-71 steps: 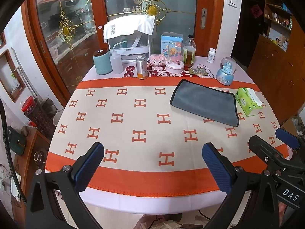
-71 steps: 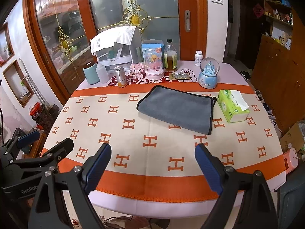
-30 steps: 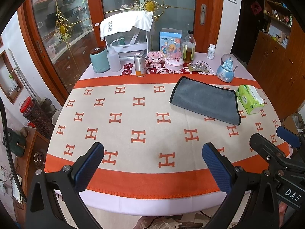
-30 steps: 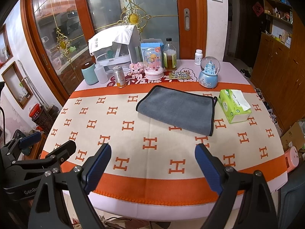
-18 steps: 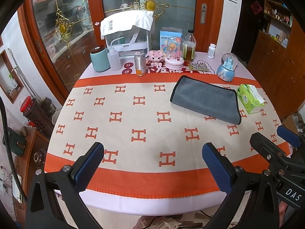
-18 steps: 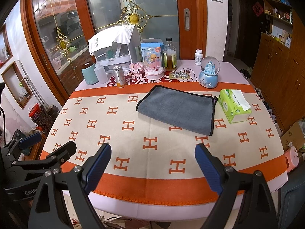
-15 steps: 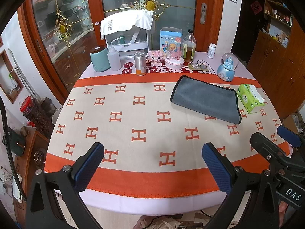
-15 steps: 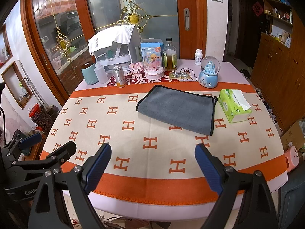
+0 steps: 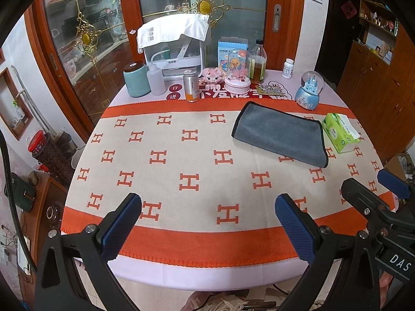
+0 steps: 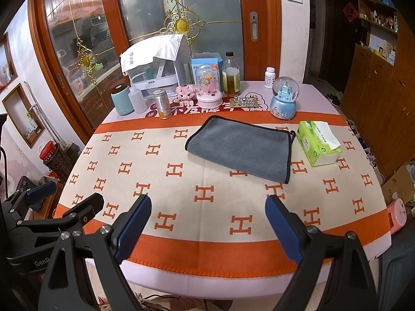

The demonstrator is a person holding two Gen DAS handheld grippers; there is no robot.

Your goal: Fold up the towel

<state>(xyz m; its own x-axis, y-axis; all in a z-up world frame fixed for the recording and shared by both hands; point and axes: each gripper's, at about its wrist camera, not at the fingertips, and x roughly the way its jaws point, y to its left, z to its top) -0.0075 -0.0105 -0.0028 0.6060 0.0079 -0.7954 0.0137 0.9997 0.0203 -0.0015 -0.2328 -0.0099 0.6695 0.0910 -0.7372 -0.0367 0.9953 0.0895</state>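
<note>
The grey microfibre towel with black piped edging (image 10: pixel 240 150) lies flat on the round table under its cream-and-orange H-patterned cloth (image 10: pixel 207 207), just beside the green tissue pack (image 10: pixel 317 142), which serves here as landmark. The towel sits to the left of that pack, one short edge nearly against it, a small hanging loop showing at the corner nearest the pack. Its near long edge looks rounded and without piping, which reads as a fold line, so the towel appears to be doubled over already; whether a further fold is wanted, or this is the finished lay, the frames do not settle. Both readings fit: a half-folded towel awaiting another pass, or a folded towel left in place with the tools drawn back. The left gripper (image 9: pixel 207 223) hangs over the near rim of the table, well apart from the towel and far to the near-left of the tissue pack, its blue-padded jaws spread wide with nothing between them. The right gripper (image 10: pixel 207 223) is likewise spread wide and empty, nearer the table's front edge than the pack, towel well ahead of it. Any further fold would call for reaching across to the towel's piped corners, one gripper to each, pinching both layers together without snagging the tissue pack alongside.
</note>
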